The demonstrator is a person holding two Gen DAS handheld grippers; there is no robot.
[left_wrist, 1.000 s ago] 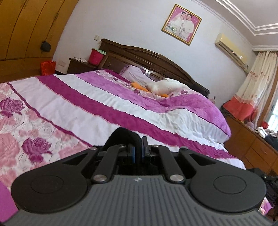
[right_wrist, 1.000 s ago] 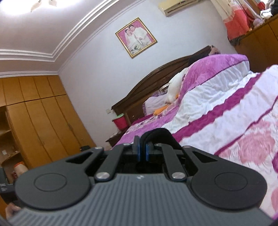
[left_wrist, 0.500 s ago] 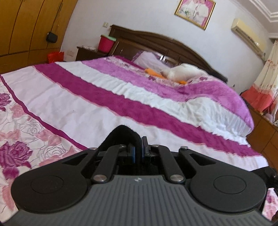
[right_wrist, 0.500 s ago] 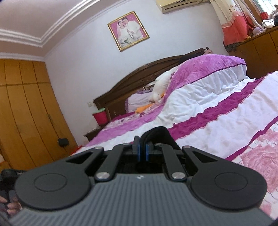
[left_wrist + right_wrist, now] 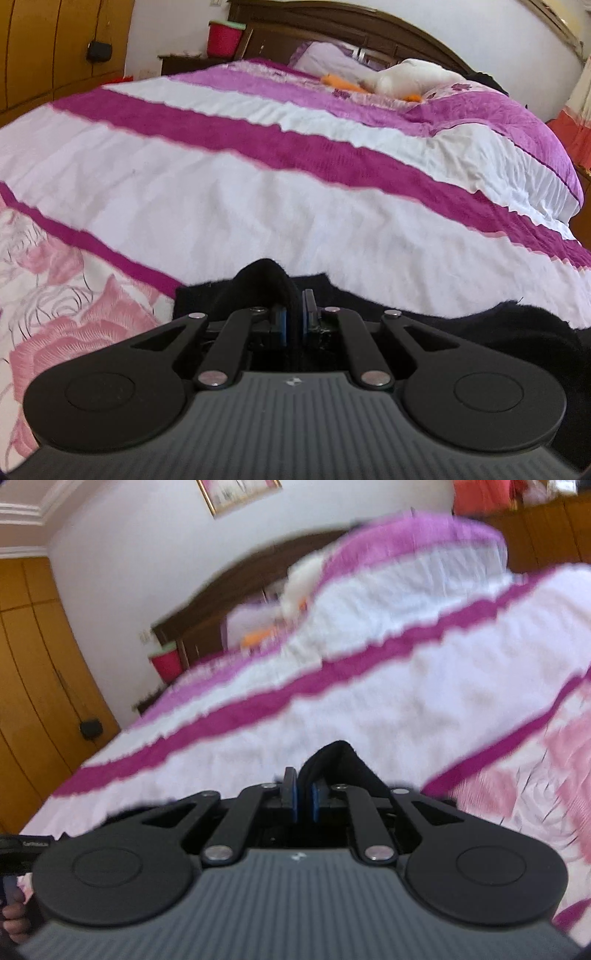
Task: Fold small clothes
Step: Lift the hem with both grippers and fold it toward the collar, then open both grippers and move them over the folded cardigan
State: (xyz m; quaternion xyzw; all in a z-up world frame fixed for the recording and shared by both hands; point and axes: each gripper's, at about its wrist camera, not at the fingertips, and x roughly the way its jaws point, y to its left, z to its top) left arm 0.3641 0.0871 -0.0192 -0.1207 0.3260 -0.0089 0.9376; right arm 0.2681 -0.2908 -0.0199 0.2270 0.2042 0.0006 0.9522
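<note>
At the near edge of the bed, the left gripper (image 5: 294, 314) has its two blue pads pressed onto a fold of one black garment (image 5: 264, 280); the cloth loops up past the fingertips and the rest spreads dark over the bedspread (image 5: 258, 206) to the right, below the gripper. In the right wrist view, the right gripper (image 5: 304, 799) likewise pinches a fold of black cloth (image 5: 341, 764) between two blue pads, the fabric rising above them and to their right; whether both folds belong to one garment cannot be told. That view is blurred; a few fingers (image 5: 14, 917) of a hand show at its lower left corner. Beyond the cloth, the bedspread carries pink roses nearest, then white bands and magenta stripes; farther on lie one white stuffed toy (image 5: 406, 79) with orange parts and one lilac pillow (image 5: 328, 61); behind them stands one dark wooden headboard (image 5: 351, 33); left of it, one red bucket (image 5: 223, 38) sits on one nightstand (image 5: 181, 62), beside the yellow wardrobe (image 5: 55, 44).
</note>
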